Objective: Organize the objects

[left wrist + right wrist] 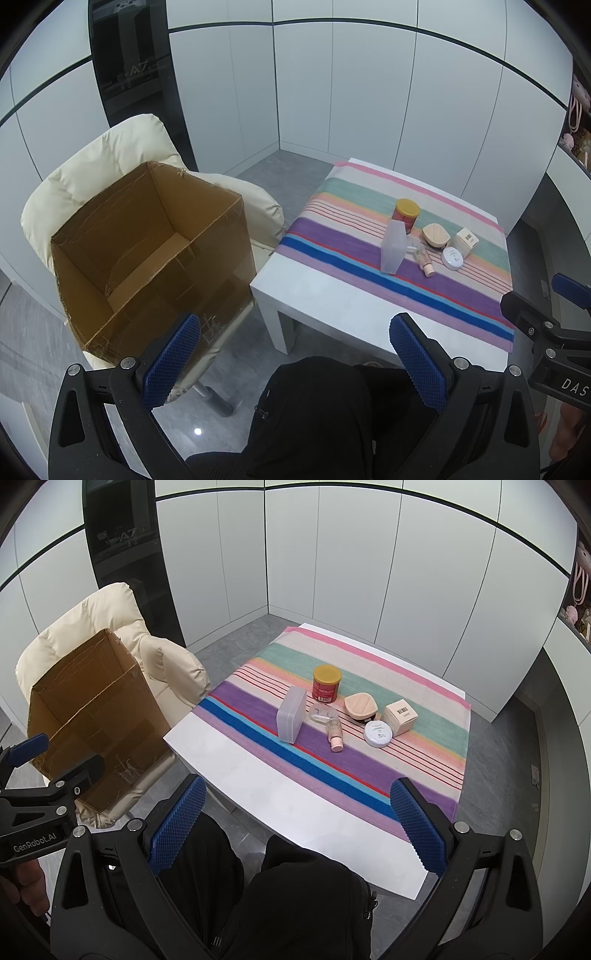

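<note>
On the striped cloth's middle six toiletries cluster, red jar (326,684) hindmost; cardboard box (147,251) waits empty on the chair. Both our grippers, left (295,369) and right (295,827), gape unladen; we approach the upright clear case (291,719) first, squarely.

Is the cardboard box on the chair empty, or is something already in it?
Empty as far as visible: the cardboard box is open-topped, and the left wrist view shows only bare floor inside; its near corner is hidden.

even, soft indoor light; faint shadows; strong fisheye bending at edges; corners black, perhaps vignetted.
</note>
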{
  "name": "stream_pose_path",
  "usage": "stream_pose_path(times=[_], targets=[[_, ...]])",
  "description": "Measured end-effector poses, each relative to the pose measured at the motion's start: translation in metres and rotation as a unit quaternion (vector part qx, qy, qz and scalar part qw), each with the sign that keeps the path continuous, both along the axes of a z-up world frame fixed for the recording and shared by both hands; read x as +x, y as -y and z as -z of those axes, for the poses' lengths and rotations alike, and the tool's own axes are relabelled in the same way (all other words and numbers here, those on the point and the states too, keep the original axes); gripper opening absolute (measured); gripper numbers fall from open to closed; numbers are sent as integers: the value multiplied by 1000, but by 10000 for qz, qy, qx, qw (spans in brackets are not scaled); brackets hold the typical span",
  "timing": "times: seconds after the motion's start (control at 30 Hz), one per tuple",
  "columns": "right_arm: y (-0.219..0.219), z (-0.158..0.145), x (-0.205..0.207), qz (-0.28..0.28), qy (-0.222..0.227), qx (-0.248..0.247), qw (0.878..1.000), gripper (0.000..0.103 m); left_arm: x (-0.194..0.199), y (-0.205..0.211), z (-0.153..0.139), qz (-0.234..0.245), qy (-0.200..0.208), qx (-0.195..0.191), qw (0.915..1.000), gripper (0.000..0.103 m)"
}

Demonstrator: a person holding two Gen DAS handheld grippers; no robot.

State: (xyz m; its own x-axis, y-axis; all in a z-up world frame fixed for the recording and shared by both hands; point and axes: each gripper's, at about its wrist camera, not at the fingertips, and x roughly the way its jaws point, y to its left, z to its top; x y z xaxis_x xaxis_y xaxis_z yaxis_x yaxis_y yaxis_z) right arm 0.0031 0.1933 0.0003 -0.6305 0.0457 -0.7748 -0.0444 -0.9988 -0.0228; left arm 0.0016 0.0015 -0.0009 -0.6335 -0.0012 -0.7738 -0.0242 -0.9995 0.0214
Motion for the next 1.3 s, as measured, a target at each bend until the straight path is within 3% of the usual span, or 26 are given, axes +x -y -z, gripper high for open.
stream_pose_path(times=[1.0, 1.3], targets=[[0, 0, 0, 9, 9, -1, 10000, 101, -1, -2, 0, 54, 35, 11, 10000, 103], [-11, 0, 4, 235, -7, -7, 9997, 102, -3, -11, -1, 199, 26, 15, 9998, 102]])
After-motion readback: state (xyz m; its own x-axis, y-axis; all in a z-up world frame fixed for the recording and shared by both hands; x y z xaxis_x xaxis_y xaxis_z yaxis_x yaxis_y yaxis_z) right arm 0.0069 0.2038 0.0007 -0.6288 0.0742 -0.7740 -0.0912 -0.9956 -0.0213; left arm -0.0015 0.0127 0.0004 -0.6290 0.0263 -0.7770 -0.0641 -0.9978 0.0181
